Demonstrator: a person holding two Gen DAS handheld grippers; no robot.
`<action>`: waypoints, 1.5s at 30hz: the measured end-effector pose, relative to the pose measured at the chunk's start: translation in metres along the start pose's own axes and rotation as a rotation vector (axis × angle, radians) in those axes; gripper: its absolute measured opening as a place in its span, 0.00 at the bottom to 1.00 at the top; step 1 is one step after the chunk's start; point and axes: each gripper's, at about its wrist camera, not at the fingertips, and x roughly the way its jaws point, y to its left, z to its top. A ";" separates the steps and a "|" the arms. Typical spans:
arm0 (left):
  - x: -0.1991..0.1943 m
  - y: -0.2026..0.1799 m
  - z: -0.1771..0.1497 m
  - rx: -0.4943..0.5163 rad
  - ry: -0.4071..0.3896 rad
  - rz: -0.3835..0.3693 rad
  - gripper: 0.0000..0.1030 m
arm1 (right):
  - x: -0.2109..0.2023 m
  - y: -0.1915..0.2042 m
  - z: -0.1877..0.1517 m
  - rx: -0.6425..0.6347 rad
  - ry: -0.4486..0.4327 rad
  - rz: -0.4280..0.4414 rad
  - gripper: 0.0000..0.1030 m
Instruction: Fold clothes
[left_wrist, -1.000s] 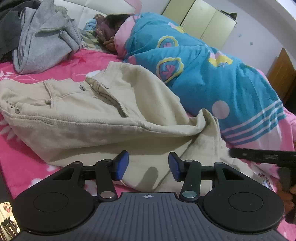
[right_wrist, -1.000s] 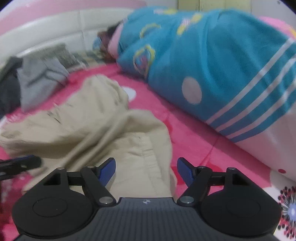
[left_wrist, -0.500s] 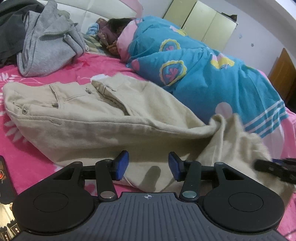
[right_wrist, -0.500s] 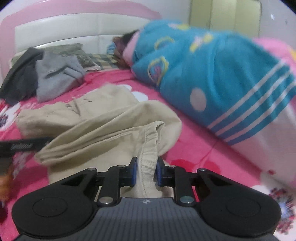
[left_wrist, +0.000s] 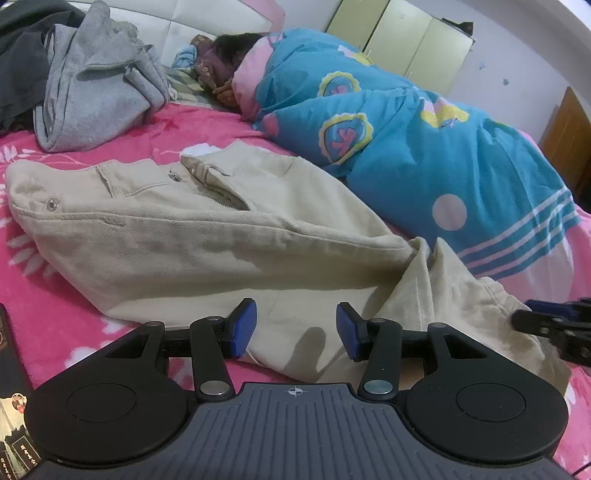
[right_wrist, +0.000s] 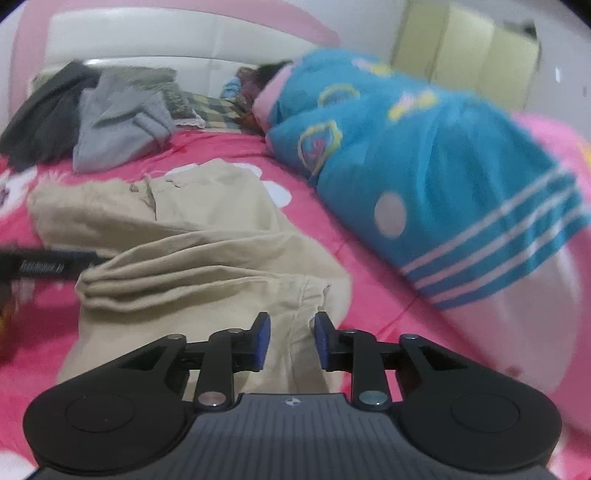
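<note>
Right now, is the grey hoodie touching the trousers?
Apart. The left wrist view shows a strip of pink sheet running between the hoodie and the trousers; the right wrist view, though blurred, shows the same gap.

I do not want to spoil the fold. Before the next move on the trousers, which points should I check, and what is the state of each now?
1. Left gripper free: ok, jaws apart, low over the trousers.
2. Right gripper holding the cuff: not ok, jaws apart, the cloth only lies between them.
3. Trousers flat: not ok, the near leg is bunched in folds.
4. Blanket off the trousers: ok, it lies beside them.
5. Grey garment out of the way: ok, pink sheet shows between it and the trousers.
</note>
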 end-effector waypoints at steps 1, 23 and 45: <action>0.000 0.000 0.000 0.000 -0.001 0.000 0.46 | 0.008 -0.005 0.001 0.038 0.016 0.014 0.29; 0.002 0.004 0.001 -0.033 -0.012 0.001 0.46 | -0.082 0.004 -0.011 0.062 -0.220 0.118 0.05; -0.009 0.003 0.000 -0.046 -0.042 -0.002 0.46 | -0.276 0.022 -0.186 -0.116 -0.072 -0.406 0.04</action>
